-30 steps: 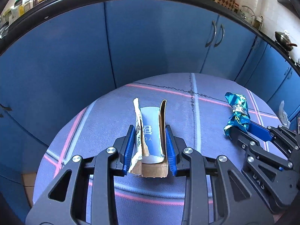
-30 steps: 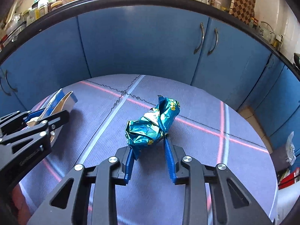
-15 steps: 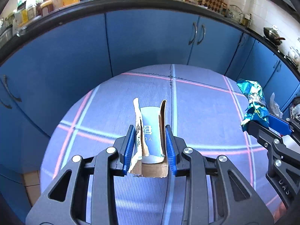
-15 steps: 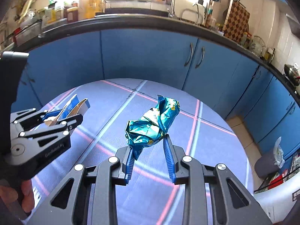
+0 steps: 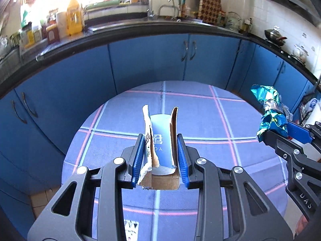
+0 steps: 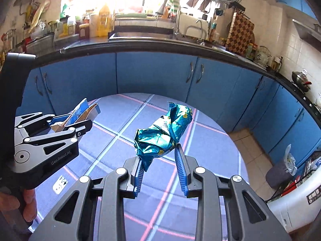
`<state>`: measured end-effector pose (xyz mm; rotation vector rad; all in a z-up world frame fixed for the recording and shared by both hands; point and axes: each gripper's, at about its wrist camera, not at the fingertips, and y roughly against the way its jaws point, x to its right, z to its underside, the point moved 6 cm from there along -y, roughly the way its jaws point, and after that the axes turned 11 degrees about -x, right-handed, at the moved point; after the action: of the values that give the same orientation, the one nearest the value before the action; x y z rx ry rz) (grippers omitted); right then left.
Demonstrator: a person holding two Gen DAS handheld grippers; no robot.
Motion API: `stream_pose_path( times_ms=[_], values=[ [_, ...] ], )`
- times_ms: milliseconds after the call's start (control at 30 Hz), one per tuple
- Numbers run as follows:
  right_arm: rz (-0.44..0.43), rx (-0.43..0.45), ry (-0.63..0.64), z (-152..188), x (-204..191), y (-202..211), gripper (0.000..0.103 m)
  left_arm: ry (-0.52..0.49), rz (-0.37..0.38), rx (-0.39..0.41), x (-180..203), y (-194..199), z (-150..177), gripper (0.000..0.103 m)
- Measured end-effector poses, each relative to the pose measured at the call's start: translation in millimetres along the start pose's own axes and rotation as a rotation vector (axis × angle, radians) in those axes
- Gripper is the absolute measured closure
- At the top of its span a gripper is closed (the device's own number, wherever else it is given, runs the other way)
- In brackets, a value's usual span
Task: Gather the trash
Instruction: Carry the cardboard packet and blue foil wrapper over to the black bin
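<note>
My left gripper (image 5: 160, 138) is shut on a torn blue and brown cardboard box (image 5: 160, 138), held well above the round table (image 5: 200, 120). The box also shows in the right wrist view (image 6: 80, 114), in the left gripper (image 6: 76, 124). My right gripper (image 6: 159, 150) is shut on a crumpled teal foil wrapper (image 6: 164, 132), also held in the air. The wrapper shows at the right edge of the left wrist view (image 5: 270, 110), in the right gripper (image 5: 280, 134).
A blue checked cloth with pink lines covers the table (image 6: 210, 150). Blue kitchen cabinets (image 5: 150, 64) curve behind it under a cluttered black counter (image 6: 160, 42). A dark bin with a bag (image 6: 280, 170) stands on the tiled floor at the right.
Both grippers have risen with their trash, away from the table. The table looks smaller and the counter has come into view.
</note>
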<state>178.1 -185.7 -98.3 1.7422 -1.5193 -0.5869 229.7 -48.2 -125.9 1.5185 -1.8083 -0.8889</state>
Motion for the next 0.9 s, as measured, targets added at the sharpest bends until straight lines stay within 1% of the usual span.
stream_pose_path(
  times_ms=[267, 500, 667, 900],
  values=[
    [0.030, 0.032, -0.045, 21.0, 24.1, 33.1, 0.074, -0.076, 0.018, 0.058, 39.9, 37.4, 7.0, 0.070],
    [0.058, 0.044, -0.086, 41.6, 53.4, 53.2, 0.074, -0.136, 0.030, 0.076, 75.6, 50.9, 11.6, 0.070],
    [0.080, 0.048, -0.123, 56.9, 76.5, 63.2, 0.074, -0.205, 0.046, 0.088, 115.0, 59.3, 13.8, 0.070],
    [0.112, 0.037, -0.205, 84.8, 125.4, 72.3, 0.074, -0.298, 0.075, 0.097, 172.7, 64.3, 11.8, 0.070]
  ],
)
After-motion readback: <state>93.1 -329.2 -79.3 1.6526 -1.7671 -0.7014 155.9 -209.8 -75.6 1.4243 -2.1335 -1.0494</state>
